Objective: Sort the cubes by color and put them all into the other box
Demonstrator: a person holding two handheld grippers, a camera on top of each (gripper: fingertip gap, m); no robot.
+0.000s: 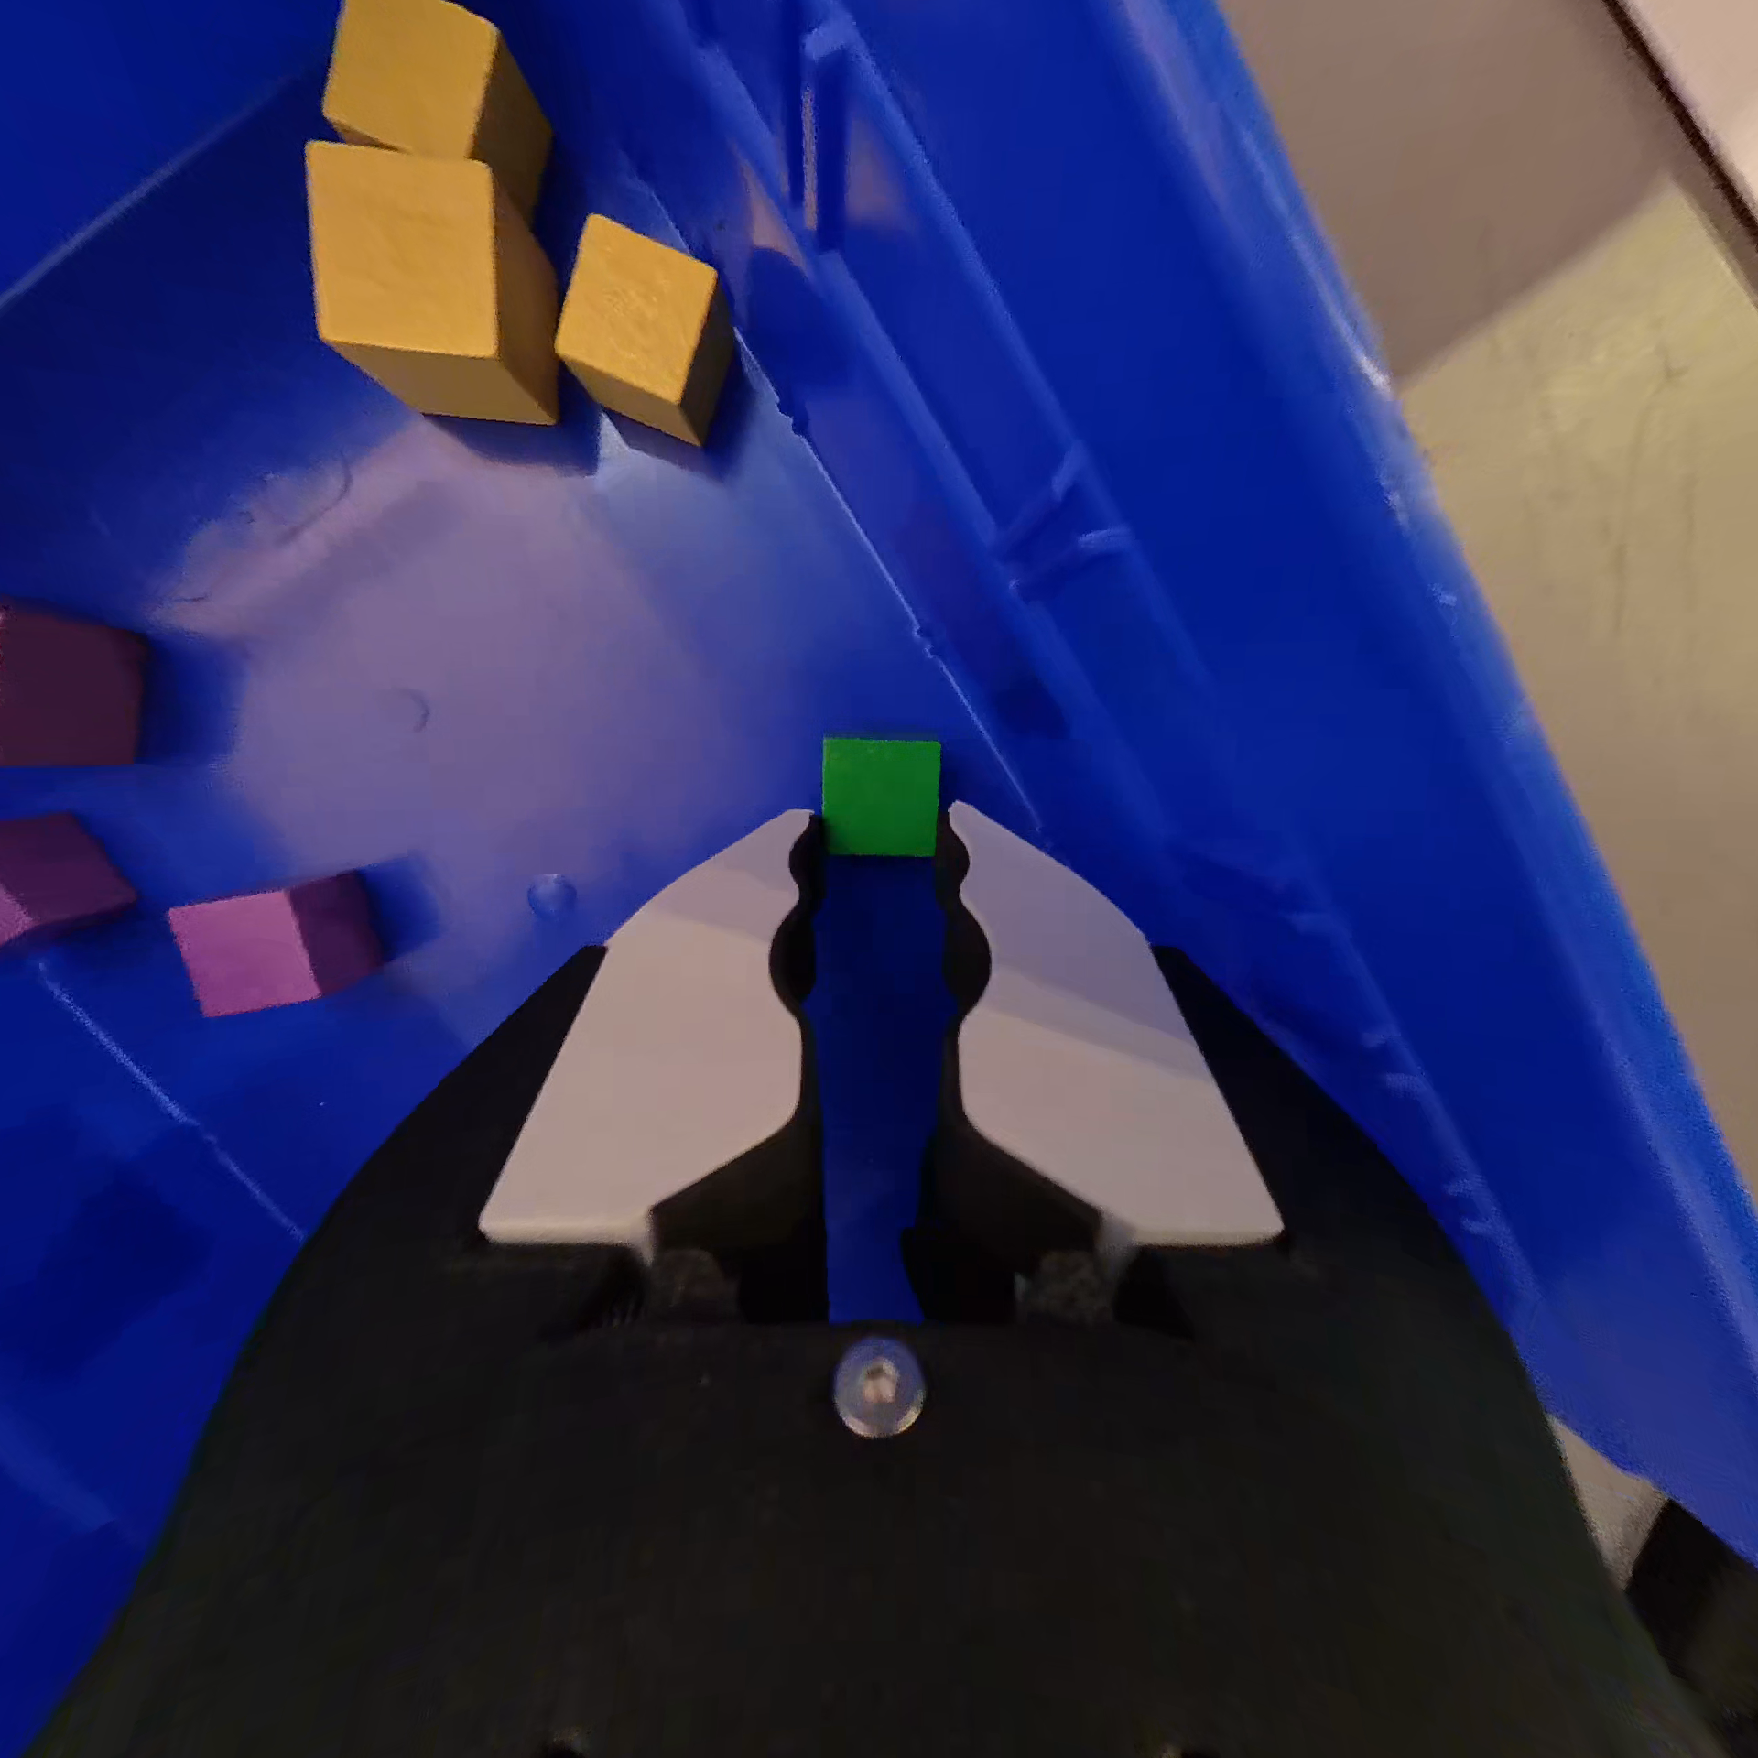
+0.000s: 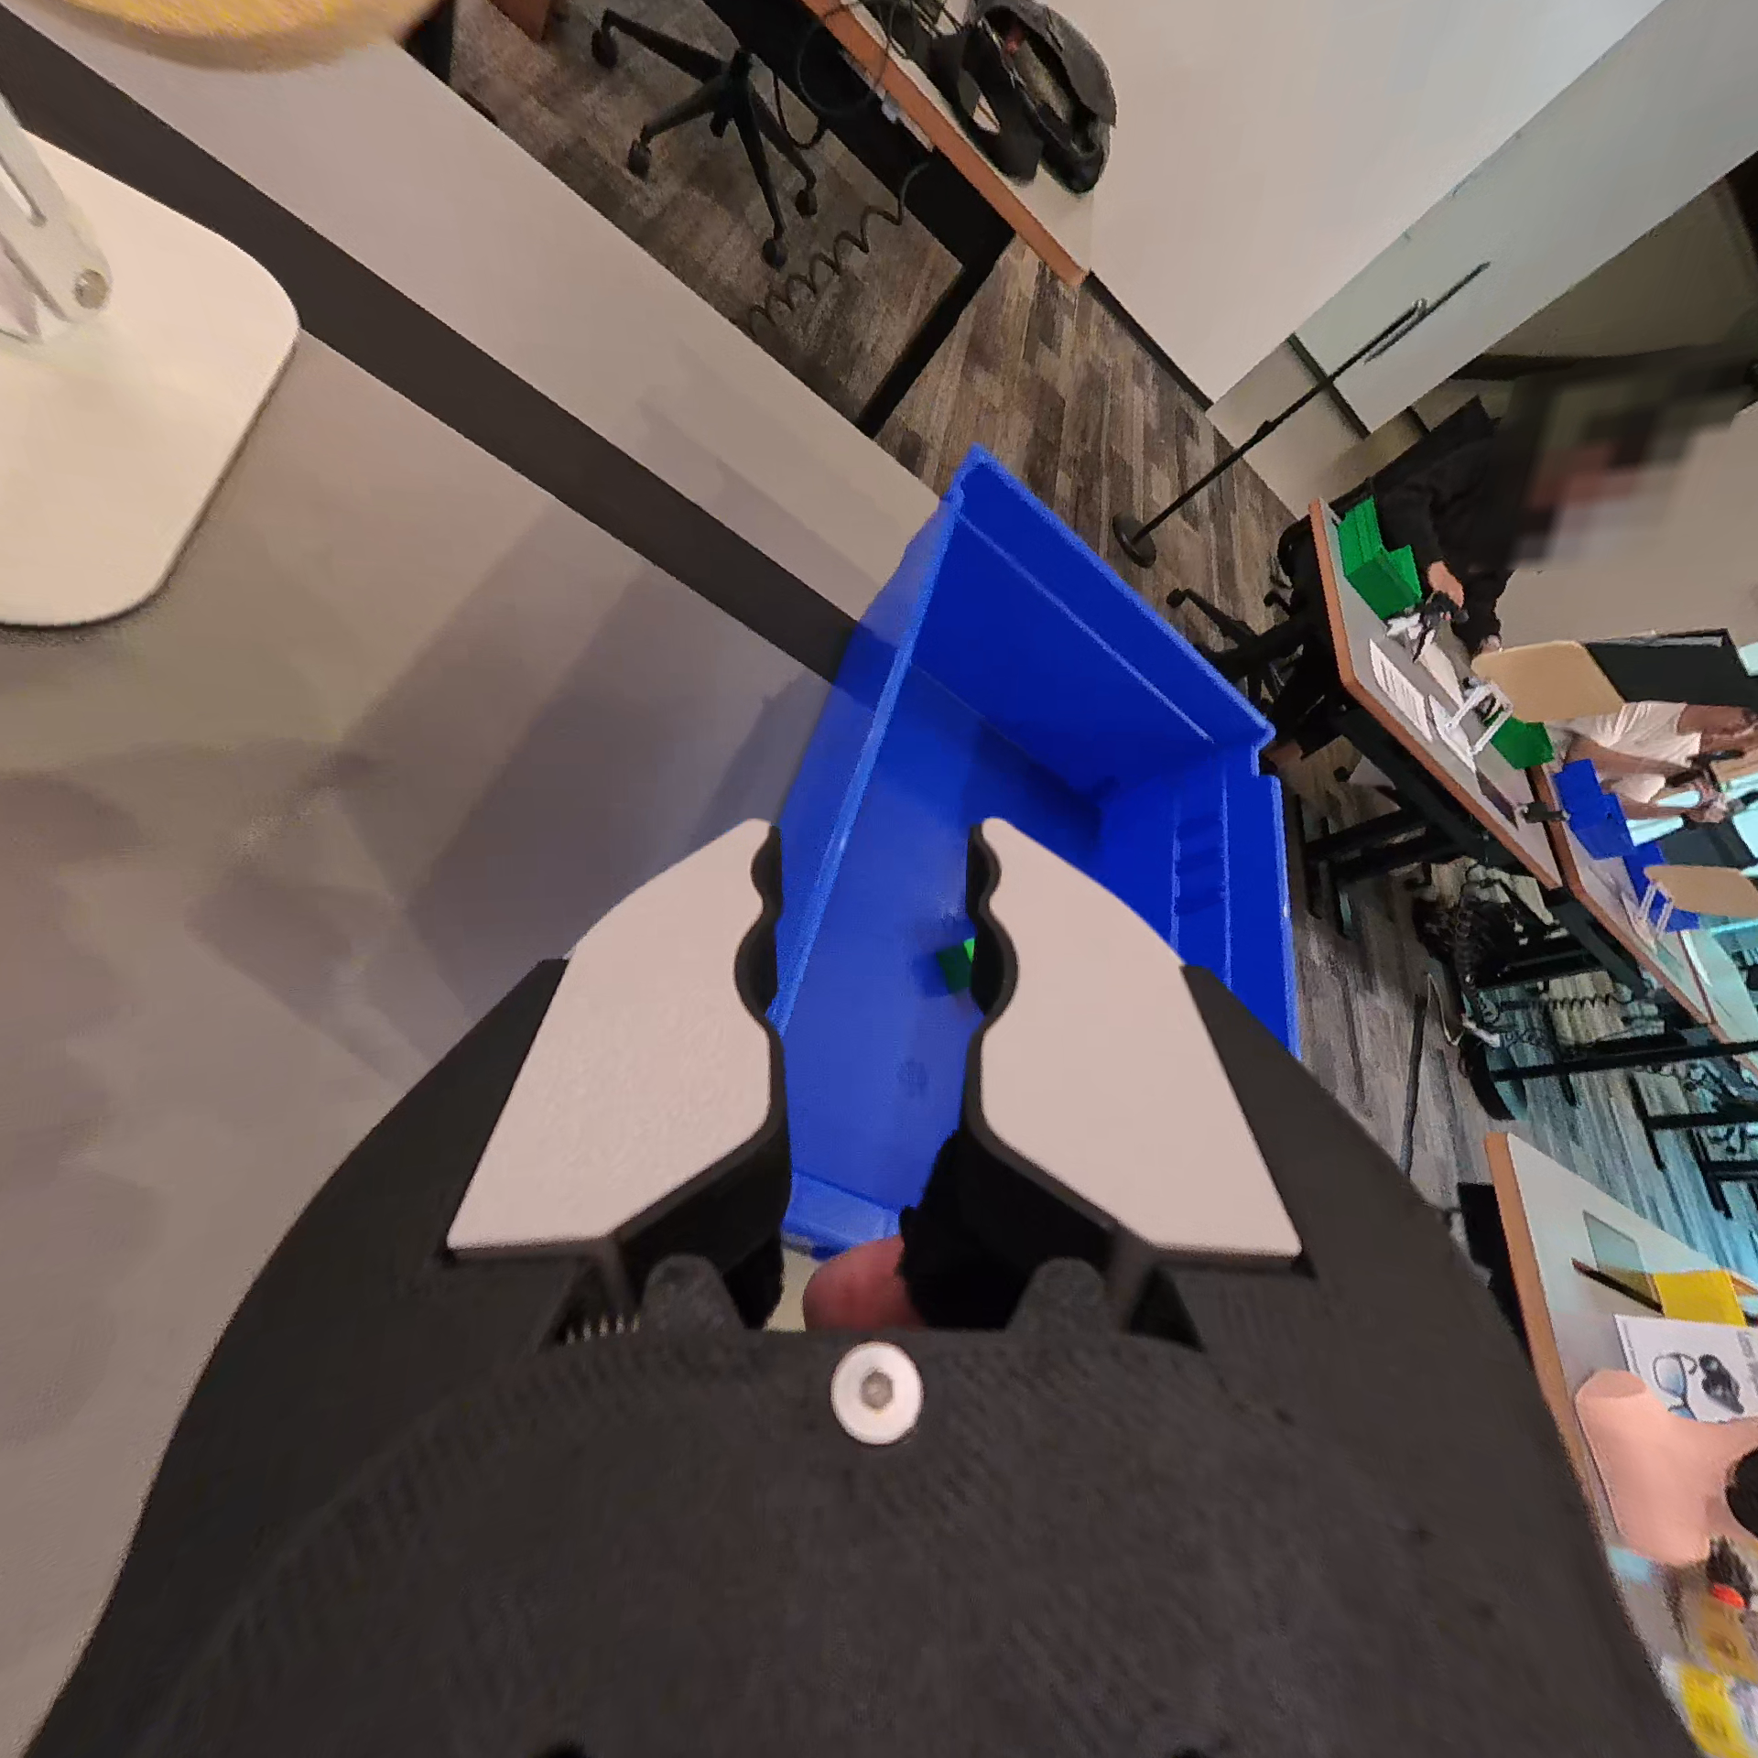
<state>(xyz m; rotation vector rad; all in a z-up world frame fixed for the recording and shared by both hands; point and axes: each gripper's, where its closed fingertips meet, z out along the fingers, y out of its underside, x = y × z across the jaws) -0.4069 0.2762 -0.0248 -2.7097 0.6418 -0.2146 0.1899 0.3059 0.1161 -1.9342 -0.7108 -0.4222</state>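
Note:
In the left wrist view my left gripper [image 1: 881, 830] is inside a blue box [image 1: 1094, 400], close to its right wall. Its fingertips are shut on a small green cube [image 1: 881, 797], one pad on each side. Three yellow cubes [image 1: 428, 276] lie together at the far end of the box floor. Purple cubes [image 1: 271, 942] lie at the left. In the right wrist view my right gripper [image 2: 870, 837] is open and empty above another blue box [image 2: 1065, 685]. A green cube [image 2: 954, 963] lies on that box's floor, partly hidden behind the right finger.
The second box stands at the grey table's [image 2: 285, 856] far corner, beside a dark strip [image 2: 476, 380]. A white rounded base [image 2: 124, 409] stands at the table's left. Office chairs [image 2: 732, 124] and desks with people [image 2: 1484, 723] are beyond the table.

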